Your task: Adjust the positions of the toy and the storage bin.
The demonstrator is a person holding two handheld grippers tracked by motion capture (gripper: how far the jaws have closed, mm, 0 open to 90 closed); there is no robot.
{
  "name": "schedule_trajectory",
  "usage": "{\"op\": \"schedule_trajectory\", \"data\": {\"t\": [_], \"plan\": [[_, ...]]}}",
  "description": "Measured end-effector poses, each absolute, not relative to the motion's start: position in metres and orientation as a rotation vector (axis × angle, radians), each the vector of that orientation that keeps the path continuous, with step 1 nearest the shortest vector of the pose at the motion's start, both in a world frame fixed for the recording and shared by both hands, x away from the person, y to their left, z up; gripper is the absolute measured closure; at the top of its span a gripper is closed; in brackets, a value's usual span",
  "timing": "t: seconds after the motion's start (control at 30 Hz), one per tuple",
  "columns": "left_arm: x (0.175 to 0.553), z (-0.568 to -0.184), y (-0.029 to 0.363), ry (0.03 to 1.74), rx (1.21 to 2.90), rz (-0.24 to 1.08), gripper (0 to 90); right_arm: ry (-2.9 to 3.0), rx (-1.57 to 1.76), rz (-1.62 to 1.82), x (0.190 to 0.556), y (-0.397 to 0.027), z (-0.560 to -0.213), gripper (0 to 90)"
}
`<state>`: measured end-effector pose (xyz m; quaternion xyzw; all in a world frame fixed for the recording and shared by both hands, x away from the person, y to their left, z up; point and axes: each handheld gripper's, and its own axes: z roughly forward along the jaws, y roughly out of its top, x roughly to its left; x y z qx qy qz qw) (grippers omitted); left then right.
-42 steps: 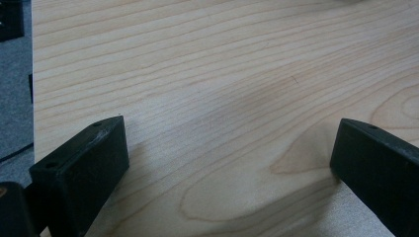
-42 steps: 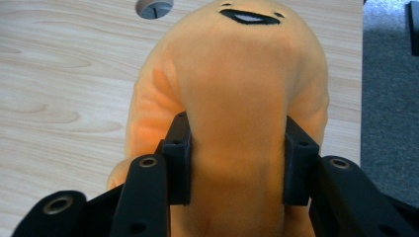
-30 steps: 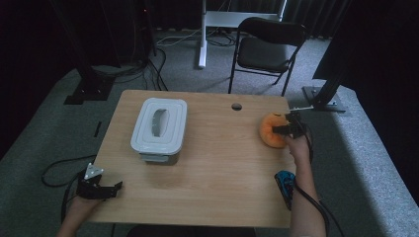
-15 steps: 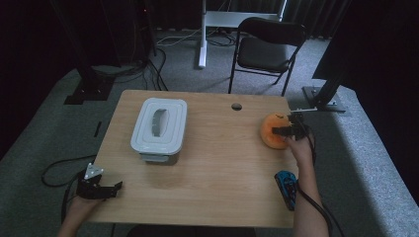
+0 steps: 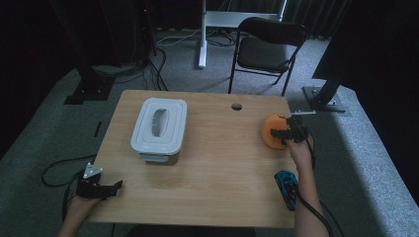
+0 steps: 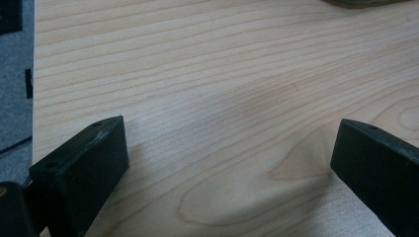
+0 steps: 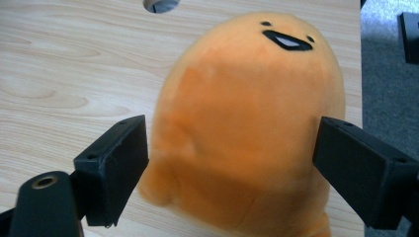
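fingers first, nearest me: my left gripper (image 5: 99,186) rests at the near left corner of the counter (image 5: 217,197), spread wide over bare wood with nothing between its fingers (image 6: 86,168). a blue tool (image 5: 286,186) lies by my right forearm near the counter's right edge.

further out, my right gripper (image 7: 230,163) has just been opening; its fingers (image 7: 116,163) stand wide on either side of the orange plush toy (image 7: 247,123), the toy between them but not pressed, with a sliver of gap at each side. the toy sits on the counter near its far right edge (image 5: 272,131), face end turned away from me.

handling, my judgement: light, soft, squashy; fuzzy cloth should not slip, and nothing fragile about it. it will give under pressure, so close well in across the broad middle of the body, not the rounded top, where it could squirt out.

beyond, left of centre: a white lidded container (image 5: 159,129), well apart from the toy.
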<state>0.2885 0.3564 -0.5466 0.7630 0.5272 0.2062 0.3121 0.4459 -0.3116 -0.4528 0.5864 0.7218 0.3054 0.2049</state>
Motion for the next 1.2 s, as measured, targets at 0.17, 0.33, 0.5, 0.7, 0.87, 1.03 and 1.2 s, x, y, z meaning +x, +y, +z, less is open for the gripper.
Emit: {"op": "schedule_trajectory", "data": {"t": [0.17, 0.33, 0.5, 0.7, 0.87, 1.03, 1.2], "plan": [[0.292, -0.544, 0.354, 1.378, 2.026, 0.584, 1.7, 1.982, 1.610, 0.894, 0.439, -0.307, -0.450, 13.2], [0.300, -0.538, 0.353, 1.361, 2.021, 0.591, 1.7, 1.965, 1.582, 0.944, 0.434, -0.302, -0.442, 13.2], [0.308, -0.538, 0.352, 1.352, 2.021, 0.589, 1.7, 1.965, 1.542, 0.944, 0.429, -0.295, -0.435, 13.2], [0.317, -0.538, 0.350, 1.318, 1.994, 0.556, 1.7, 2.006, 1.477, 0.999, 0.425, -0.279, -0.430, 13.3], [0.327, -0.539, 0.346, 1.313, 2.013, 0.562, 1.7, 2.053, 1.412, 1.058, 0.421, -0.251, -0.431, 13.3], [0.338, -0.537, 0.340, 1.305, 2.013, 0.556, 1.7, 2.123, 1.365, 1.070, 0.423, -0.224, -0.442, 13.3], [0.349, -0.535, 0.335, 1.301, 2.012, 0.557, 1.7, 2.166, 1.330, 1.111, 0.424, -0.198, -0.456, 13.3]]}}
